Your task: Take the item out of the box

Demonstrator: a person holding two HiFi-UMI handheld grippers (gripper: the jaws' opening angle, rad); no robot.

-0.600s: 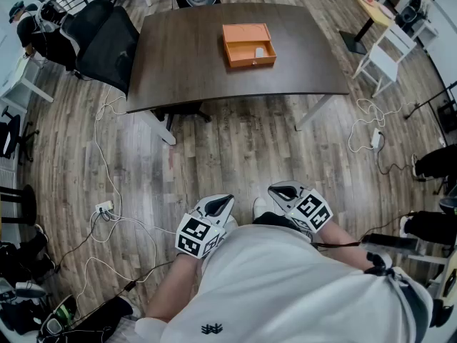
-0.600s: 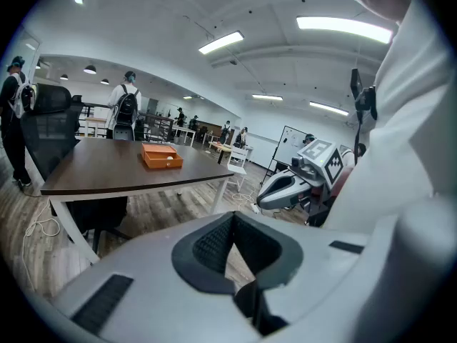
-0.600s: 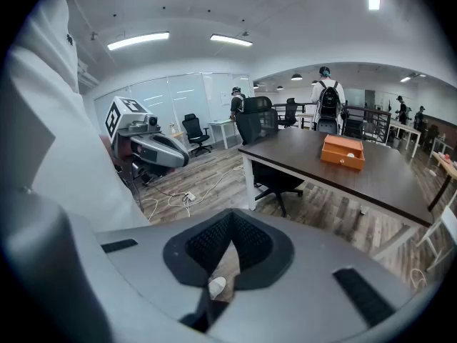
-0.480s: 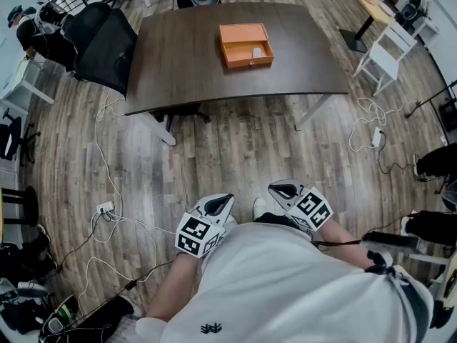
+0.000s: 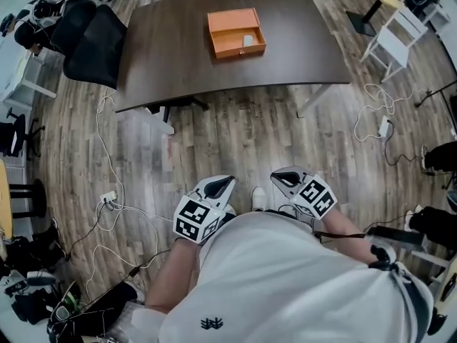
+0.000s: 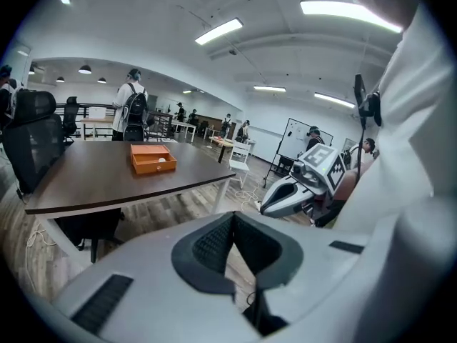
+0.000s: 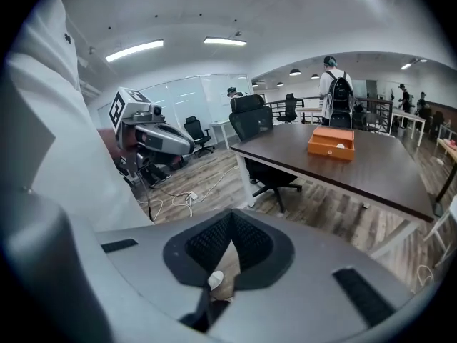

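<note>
An open orange box [image 5: 235, 33] lies on the dark brown table [image 5: 171, 56], far ahead of me. A small pale item [image 5: 248, 40] rests inside it. Both grippers are held close to my body over the wood floor, well short of the table. My left gripper [image 5: 227, 182] is shut with nothing in it, and so is my right gripper [image 5: 277, 175]. In the left gripper view the box [image 6: 152, 159] sits past the closed jaws [image 6: 233, 216], with the right gripper [image 6: 293, 195] alongside. The right gripper view shows the box [image 7: 332, 143] beyond its own closed jaws [image 7: 230, 216].
A black office chair [image 5: 93, 41] stands at the table's left corner. White chairs [image 5: 389, 45] stand to the right. Cables and a power strip [image 5: 108, 197] lie on the floor to my left. People stand beyond the table [image 6: 132, 109].
The table and box have slid up and slightly left in the head view. Both grippers stay shut near my body.
</note>
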